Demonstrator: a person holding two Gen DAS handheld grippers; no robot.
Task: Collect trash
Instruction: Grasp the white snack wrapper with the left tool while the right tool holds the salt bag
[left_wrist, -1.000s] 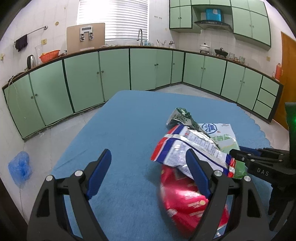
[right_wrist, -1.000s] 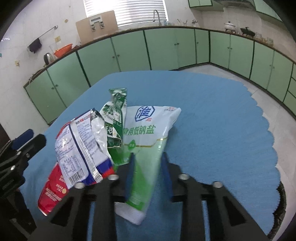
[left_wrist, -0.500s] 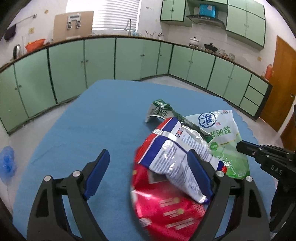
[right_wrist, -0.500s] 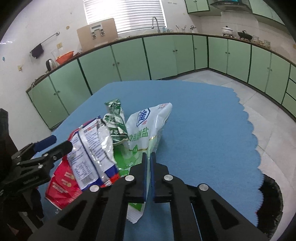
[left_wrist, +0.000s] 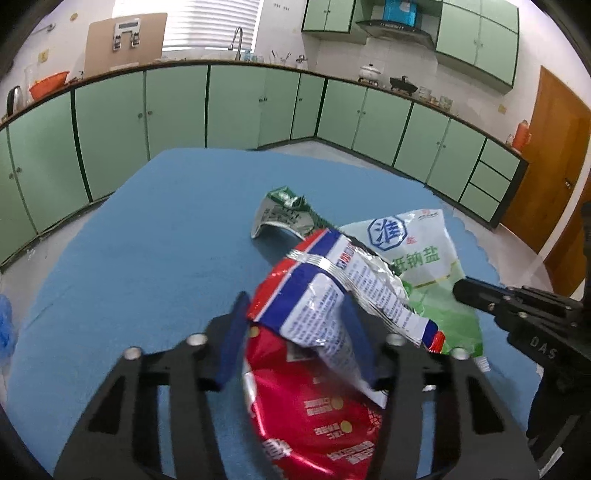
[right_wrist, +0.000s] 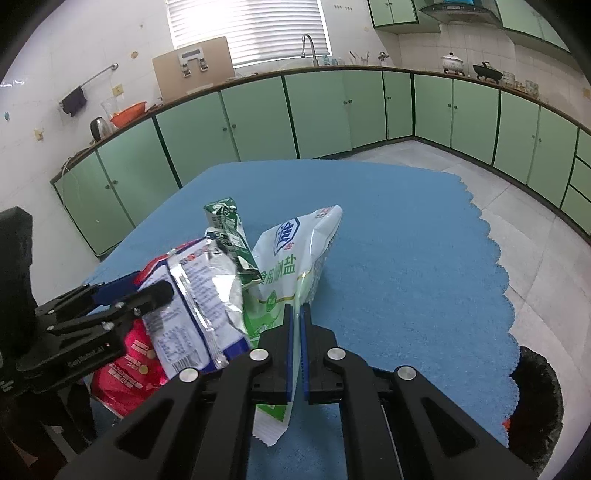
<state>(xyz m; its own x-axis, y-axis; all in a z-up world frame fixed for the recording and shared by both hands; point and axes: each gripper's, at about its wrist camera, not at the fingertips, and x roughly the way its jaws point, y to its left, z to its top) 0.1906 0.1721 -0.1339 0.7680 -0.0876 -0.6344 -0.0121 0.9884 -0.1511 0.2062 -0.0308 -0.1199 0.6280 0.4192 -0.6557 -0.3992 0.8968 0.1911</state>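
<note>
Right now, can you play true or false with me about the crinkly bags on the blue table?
1. The right gripper is pinching the white and green salt bag. True.
2. The left gripper has nothing between its fingers. False: the red and blue snack bag sits between them as the jaws are closing.
3. The blue tablecloth is red. False: it is blue.
4. A dark green wrapper lies behind the snack bag. True.
</note>
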